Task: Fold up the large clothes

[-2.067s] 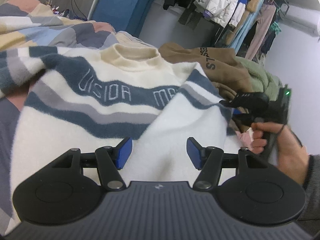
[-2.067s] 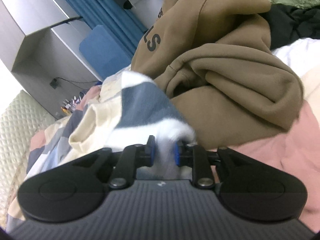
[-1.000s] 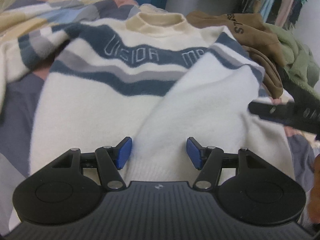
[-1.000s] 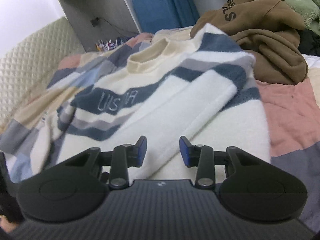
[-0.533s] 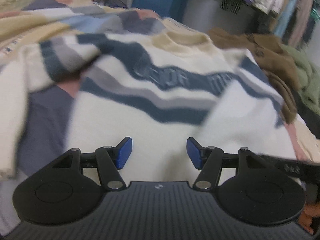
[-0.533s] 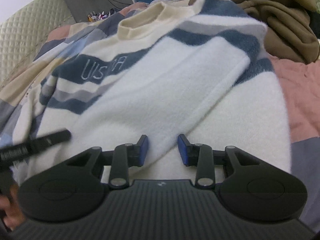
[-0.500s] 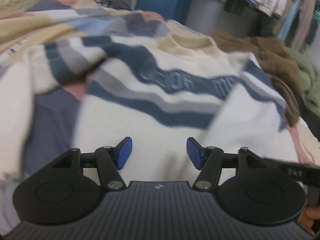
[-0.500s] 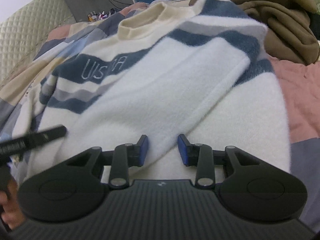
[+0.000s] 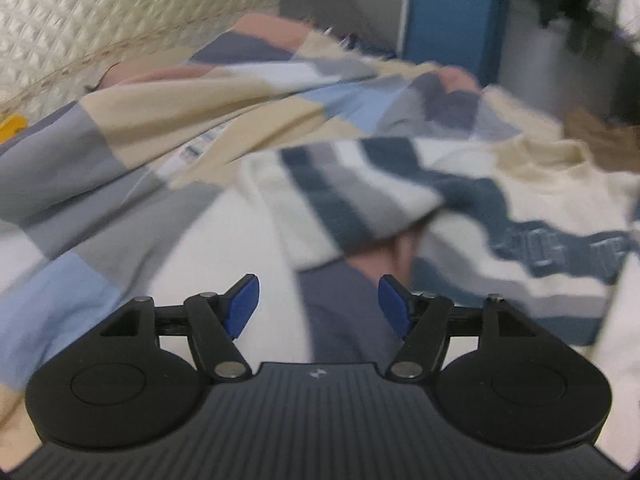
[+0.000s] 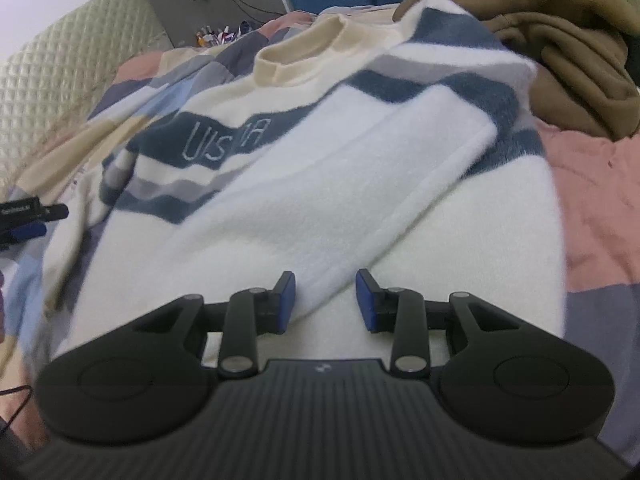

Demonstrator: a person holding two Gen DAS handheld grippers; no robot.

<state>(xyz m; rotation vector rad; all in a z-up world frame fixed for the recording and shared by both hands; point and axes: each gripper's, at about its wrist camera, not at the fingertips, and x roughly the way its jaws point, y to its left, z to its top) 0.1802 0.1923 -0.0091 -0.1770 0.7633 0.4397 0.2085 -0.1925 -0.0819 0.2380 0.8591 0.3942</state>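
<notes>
Ahead of my left gripper (image 9: 318,300), slightly up and to its left, lies the sweater's (image 10: 320,184) unfolded striped sleeve (image 9: 340,196), its long axis running from the shoulder down toward me across the patchwork bed cover (image 9: 132,128). My left hand is the nearer one; its jaws are opening, with nothing between them. My right gripper (image 10: 325,300) hovers partly open and empty over the other sleeve (image 10: 360,208), already folded across the chest. Compared with a second ago, my left view has swung from the chest lettering out to this sleeve.
</notes>
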